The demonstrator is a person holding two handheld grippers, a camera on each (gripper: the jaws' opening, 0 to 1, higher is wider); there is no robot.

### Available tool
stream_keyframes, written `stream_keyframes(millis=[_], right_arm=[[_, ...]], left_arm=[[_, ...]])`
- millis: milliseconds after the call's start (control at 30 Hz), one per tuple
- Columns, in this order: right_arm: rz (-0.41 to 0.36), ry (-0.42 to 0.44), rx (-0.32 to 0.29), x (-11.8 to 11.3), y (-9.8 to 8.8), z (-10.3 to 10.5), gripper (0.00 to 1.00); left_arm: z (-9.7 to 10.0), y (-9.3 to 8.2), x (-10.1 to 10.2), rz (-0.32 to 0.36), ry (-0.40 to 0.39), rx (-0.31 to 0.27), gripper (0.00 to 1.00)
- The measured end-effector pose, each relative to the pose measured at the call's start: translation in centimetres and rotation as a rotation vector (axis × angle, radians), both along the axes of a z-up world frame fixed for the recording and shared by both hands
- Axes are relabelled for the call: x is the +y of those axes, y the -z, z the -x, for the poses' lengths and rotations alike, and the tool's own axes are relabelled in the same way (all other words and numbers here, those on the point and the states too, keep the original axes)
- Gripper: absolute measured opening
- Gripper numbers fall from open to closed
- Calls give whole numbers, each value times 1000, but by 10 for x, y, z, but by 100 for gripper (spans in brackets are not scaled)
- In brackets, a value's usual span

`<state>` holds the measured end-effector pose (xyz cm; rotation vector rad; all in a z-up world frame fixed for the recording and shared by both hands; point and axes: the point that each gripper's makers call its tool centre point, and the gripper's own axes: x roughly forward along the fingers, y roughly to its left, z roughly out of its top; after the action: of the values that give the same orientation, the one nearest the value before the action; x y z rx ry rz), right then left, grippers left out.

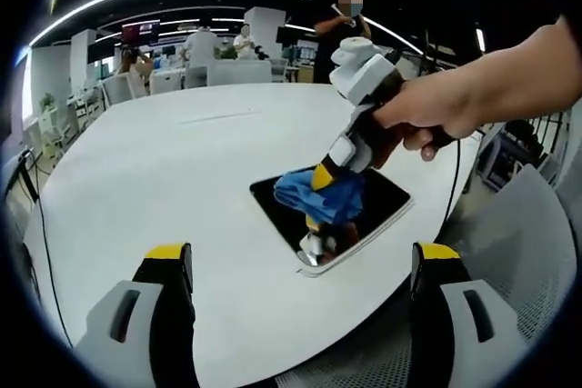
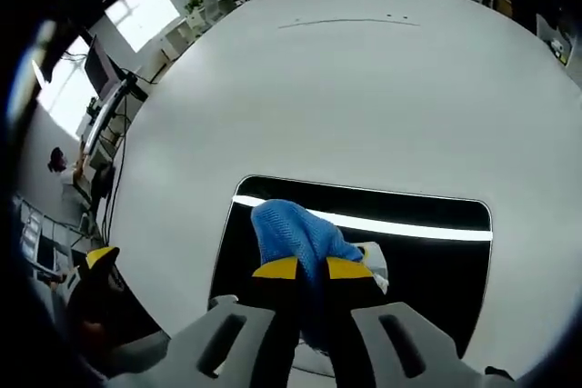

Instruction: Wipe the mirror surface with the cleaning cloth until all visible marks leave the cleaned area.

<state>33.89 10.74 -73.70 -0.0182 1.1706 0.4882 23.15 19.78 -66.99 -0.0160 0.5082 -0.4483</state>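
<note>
In the right gripper view, the right gripper (image 2: 311,270) had its two yellow-tipped jaws drawn close together on the blue cleaning cloth (image 2: 296,233), which bunched up between and just beyond the tips. The cloth lay pressed on the dark mirror (image 2: 427,265), a rounded rectangle lying flat on the white surface (image 2: 364,88) directly ahead of the jaws. A bright strip of ceiling light was reflected across the glass beyond the cloth. Low to the left of the jaws, one yellow tip of the left gripper (image 2: 100,261) showed at the surface's edge.

In the left gripper view, the left gripper (image 1: 300,265) stood with its jaws wide apart and nothing between them, hanging over the near edge of the surface. Ahead, between the two jaws, lay the mirror, with the right gripper coming down onto it from the upper right, held in a person's hand (image 1: 446,106). To the right of the jaws was a grey mesh chair (image 1: 518,243). Far beyond, several people (image 1: 202,43) were at desks under long ceiling lights.
</note>
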Motion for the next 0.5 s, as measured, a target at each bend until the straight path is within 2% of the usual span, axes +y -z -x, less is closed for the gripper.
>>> stream_keyframes(millis=[333,500], right_arm=[[-8,-2,22,1,2,19,4],[0,-18,9,0,5,30,4]], left_arm=[[3,1,-1,7,5,6,99],[3,-3,0,27,-3,-10,99]])
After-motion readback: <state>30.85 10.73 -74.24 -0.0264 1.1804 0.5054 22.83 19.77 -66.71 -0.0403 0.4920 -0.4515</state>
